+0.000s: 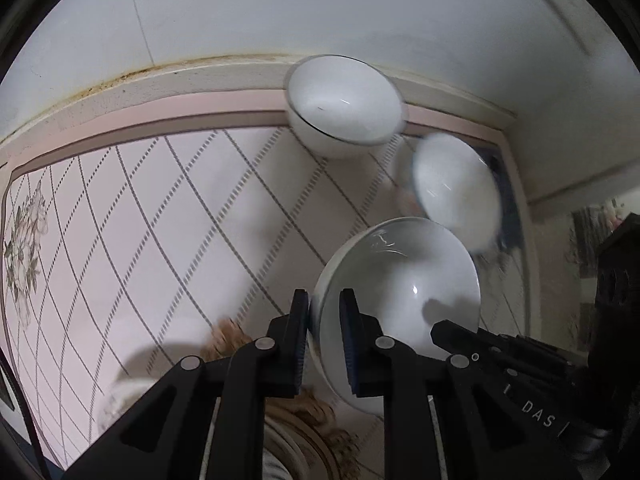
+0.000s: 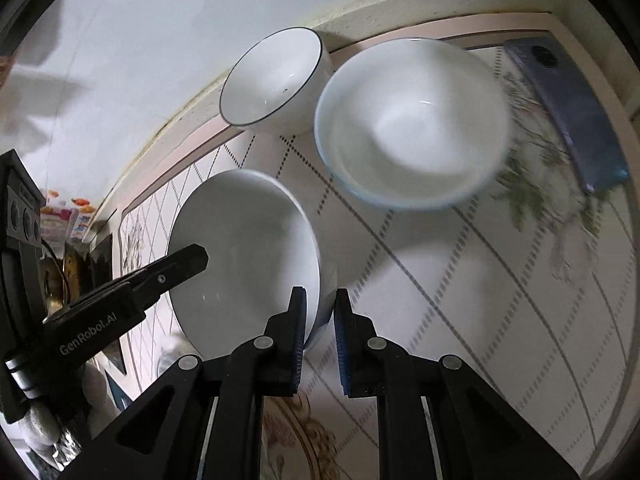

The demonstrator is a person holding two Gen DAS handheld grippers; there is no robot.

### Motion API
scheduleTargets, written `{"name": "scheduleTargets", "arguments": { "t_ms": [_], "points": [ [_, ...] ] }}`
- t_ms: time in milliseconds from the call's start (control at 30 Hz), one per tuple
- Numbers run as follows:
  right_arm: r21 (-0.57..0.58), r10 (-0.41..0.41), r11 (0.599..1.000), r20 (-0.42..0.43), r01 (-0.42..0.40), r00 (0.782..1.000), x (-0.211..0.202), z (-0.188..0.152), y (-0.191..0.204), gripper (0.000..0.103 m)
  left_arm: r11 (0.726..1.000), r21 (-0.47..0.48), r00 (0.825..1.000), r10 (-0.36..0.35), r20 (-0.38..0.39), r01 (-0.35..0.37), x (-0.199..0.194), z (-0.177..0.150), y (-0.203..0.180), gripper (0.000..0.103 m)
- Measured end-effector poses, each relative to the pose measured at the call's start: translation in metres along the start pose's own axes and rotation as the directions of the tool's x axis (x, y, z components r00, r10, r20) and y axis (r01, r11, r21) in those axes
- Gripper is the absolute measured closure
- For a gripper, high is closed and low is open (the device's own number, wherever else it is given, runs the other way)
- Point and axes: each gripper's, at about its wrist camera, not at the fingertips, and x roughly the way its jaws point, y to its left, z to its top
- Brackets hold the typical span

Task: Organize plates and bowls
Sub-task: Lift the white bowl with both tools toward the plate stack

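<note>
Over the patterned bench [image 2: 460,280], both grippers pinch the same large white bowl [image 2: 244,256] by opposite sides of its rim: the left gripper [image 1: 324,340] and the right gripper [image 2: 320,340] each have fingers clamped on the wall, probably to share its weight. Two smaller bowls, a dark-rimmed bowl [image 2: 272,76] and a blue-rimmed bowl [image 2: 412,120], wait near the wall [image 2: 140,40], likely stacking targets.

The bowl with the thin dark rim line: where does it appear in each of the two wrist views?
Left wrist view: the dark-rimmed bowl sits top centre, against the back edge of the table.
Right wrist view: the same bowl is upper centre-left, again by the back edge.
Shared landmark: the blue-rimmed bowl lies just right of it in both.
</note>
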Motion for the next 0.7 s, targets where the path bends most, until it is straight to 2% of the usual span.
{"name": "scheduleTargets", "arguments": {
  "t_ms": [133,300,500,700],
  "points": [
    [-0.008,-0.010,1.000,0.005,0.010,1.000,-0.023,-0.030,-0.006,0.088,0.999,0.033,1.000,-0.016,-0.017,0.016,-0.002,-0.026,-0.022,0.089],
    [-0.004,-0.034,0.999,-0.012,0.034,0.999,-0.049,-0.075,-0.037,0.087,0.997,0.066,0.997,-0.032,-0.072,0.036,0.009,-0.064,-0.042,0.089],
    [0.050,-0.028,0.998,-0.056,0.030,0.998,-0.050,-0.128,-0.070,0.087,0.994,0.111,0.994,-0.006,-0.109,0.018,0.021,-0.092,-0.058,0.089],
    [0.072,-0.025,0.997,-0.087,0.031,0.996,-0.040,-0.153,-0.093,0.088,0.993,0.118,0.991,0.014,-0.130,0.002,0.035,-0.102,-0.059,0.089]
  ]
}}
